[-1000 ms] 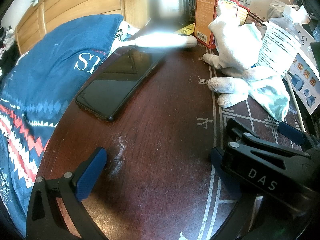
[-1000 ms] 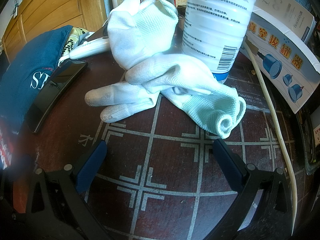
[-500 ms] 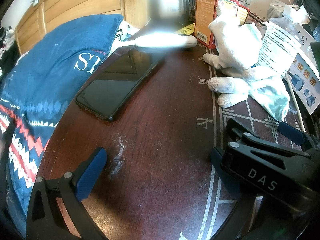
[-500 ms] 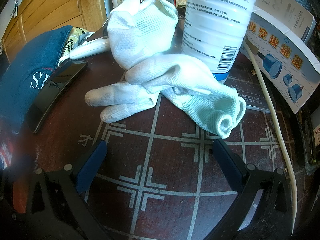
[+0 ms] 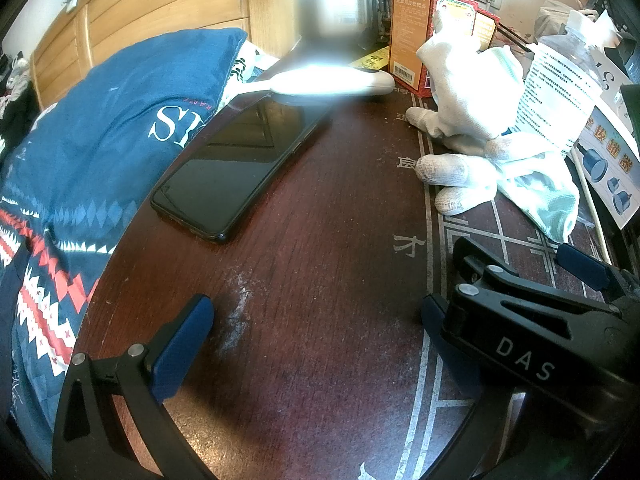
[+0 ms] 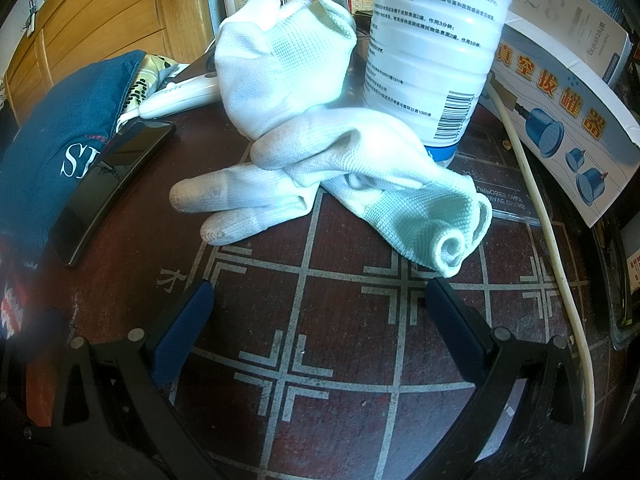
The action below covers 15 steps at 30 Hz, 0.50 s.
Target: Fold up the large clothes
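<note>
Right, both my left hand-held gripper [image 5: 316,328] and right hand-held gripper [image 6: 320,312] rest released on the desk [image 5: 320,240], holding nothing; the blue patterned garment [image 5: 100,152] lies left beside the desk, soft and floppy, so I'd pinch its hem

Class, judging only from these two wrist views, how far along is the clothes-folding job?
Nothing looks done: the blue patterned garment lies bunched and unfolded beside the table. Nothing is in hand: the left gripper and the right gripper are both open and empty over the table, near a phone and white gloves. All the folding remains.
</note>
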Each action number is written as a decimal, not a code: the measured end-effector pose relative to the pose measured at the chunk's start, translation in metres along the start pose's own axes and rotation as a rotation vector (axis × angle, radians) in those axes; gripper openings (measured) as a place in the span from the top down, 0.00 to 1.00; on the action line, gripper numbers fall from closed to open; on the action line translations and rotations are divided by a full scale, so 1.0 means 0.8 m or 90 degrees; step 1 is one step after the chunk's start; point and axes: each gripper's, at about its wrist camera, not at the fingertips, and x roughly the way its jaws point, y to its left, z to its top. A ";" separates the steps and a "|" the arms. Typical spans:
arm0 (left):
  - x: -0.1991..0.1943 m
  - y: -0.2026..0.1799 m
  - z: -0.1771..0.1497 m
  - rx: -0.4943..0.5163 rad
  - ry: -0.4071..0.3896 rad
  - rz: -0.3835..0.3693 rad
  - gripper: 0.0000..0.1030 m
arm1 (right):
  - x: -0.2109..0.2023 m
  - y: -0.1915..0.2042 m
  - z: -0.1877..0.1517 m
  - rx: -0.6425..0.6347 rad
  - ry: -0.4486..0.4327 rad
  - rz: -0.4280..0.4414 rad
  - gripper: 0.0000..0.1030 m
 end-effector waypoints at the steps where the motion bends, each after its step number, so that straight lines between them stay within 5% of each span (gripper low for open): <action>1: 0.000 0.000 0.000 0.000 0.000 0.000 0.00 | -0.001 0.001 0.000 0.000 0.000 0.000 0.00; 15: 0.000 0.000 0.000 0.000 0.000 0.000 0.00 | -0.001 0.002 -0.001 0.000 -0.001 -0.001 0.00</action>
